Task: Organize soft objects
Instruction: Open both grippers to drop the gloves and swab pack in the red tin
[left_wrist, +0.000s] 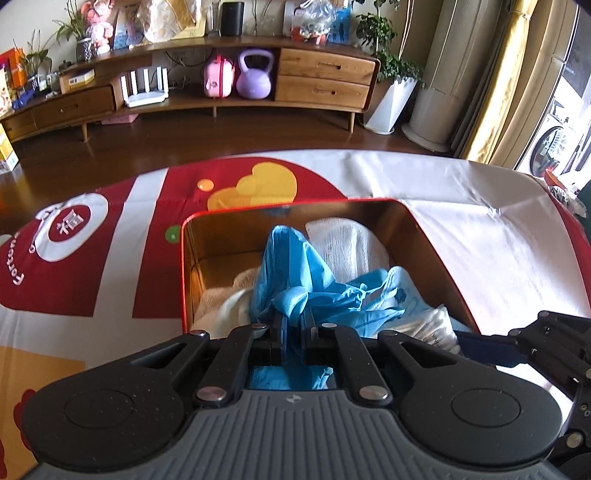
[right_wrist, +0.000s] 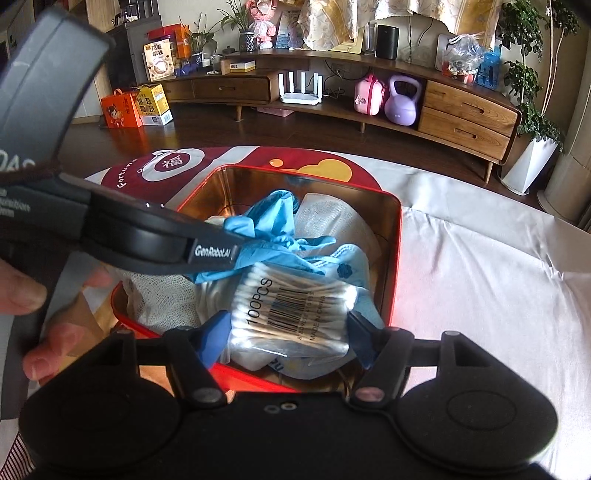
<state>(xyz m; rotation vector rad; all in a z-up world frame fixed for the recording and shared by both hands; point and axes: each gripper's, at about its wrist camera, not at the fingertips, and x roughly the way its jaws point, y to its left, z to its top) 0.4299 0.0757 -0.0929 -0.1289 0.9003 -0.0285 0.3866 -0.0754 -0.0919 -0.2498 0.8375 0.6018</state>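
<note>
Both grippers work over the red rectangular metal tin (right_wrist: 393, 258) on the printed red-and-white tablecloth (right_wrist: 480, 266).

The left gripper (left_wrist: 294, 325) has its jaws clamped on the crumpled blue rubber glove (left_wrist: 295, 266), which hangs into the middle of the tin; the right gripper (right_wrist: 288, 328) straddles the clear packet of cotton swabs (right_wrist: 291, 306) at the tin's near end, jaws spread just beside its two ends, so contact is unclear. The glove looks limp, light and a little slick, best pinched at a bunched fold. The packet seems light and crinkly, safest held across its middle. White gauze cloth (right_wrist: 332, 218) and a pale blue face mask (right_wrist: 351, 266) crowd underneath, and the left gripper crosses the tin's left side.
</note>
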